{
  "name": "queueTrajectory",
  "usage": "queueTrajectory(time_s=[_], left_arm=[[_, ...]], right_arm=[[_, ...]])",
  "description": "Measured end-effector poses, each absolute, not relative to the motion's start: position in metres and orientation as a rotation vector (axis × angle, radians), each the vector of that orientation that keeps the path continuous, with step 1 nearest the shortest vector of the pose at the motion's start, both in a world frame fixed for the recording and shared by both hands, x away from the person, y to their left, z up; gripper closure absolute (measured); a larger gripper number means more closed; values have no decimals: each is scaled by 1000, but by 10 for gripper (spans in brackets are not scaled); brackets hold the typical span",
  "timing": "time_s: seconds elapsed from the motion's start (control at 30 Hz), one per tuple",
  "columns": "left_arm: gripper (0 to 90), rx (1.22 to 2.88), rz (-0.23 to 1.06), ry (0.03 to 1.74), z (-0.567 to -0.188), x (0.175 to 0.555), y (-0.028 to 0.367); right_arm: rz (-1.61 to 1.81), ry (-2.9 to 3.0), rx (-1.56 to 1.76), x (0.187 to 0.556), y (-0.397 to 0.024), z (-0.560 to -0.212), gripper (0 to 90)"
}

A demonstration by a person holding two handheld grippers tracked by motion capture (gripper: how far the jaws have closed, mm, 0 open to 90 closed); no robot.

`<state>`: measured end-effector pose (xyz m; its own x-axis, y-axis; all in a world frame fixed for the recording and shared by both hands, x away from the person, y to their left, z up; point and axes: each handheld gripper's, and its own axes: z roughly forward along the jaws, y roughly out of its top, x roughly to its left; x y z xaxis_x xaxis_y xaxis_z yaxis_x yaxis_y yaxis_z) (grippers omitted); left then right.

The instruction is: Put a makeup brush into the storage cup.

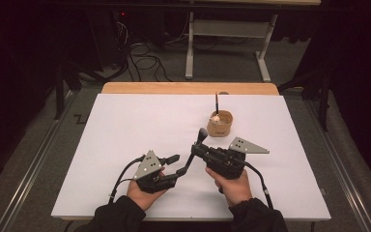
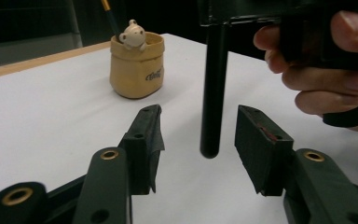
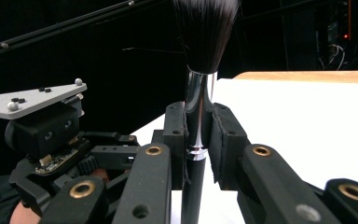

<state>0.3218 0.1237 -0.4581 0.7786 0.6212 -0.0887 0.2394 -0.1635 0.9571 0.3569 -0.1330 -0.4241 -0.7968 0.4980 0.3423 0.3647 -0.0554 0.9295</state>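
Note:
A make-up brush (image 1: 196,145) with a black handle, a silver collar and dark bristles (image 3: 204,32) stands clamped in my right gripper (image 1: 194,150), bristles up. The right gripper (image 3: 198,121) is shut on the brush at its collar. My left gripper (image 1: 178,165) is open just left of it. In the left gripper view the handle's lower end (image 2: 213,93) hangs between the left gripper's (image 2: 198,126) spread pads, touching neither. A tan cup (image 1: 220,123) with a small bear figure (image 2: 133,33) and a dark pencil (image 1: 217,102) stands beyond both grippers.
A white sheet (image 1: 125,125) covers the table, with a wooden edge (image 1: 188,88) at the far side. A person's hand (image 2: 326,70) grips the right gripper's body. A desk frame (image 1: 232,43) and cables lie on the floor behind.

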Motion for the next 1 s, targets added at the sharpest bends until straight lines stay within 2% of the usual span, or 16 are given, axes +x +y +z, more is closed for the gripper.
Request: queueTrajectory(time_s=[0.73, 1.0], left_arm=[[377, 1773, 414, 761, -464, 333, 139], [283, 1775, 431, 807, -464, 335, 143]], right_arm=[[1912, 2065, 926, 357, -144, -423, 792], [1886, 2043, 934, 359, -153, -422, 792]])
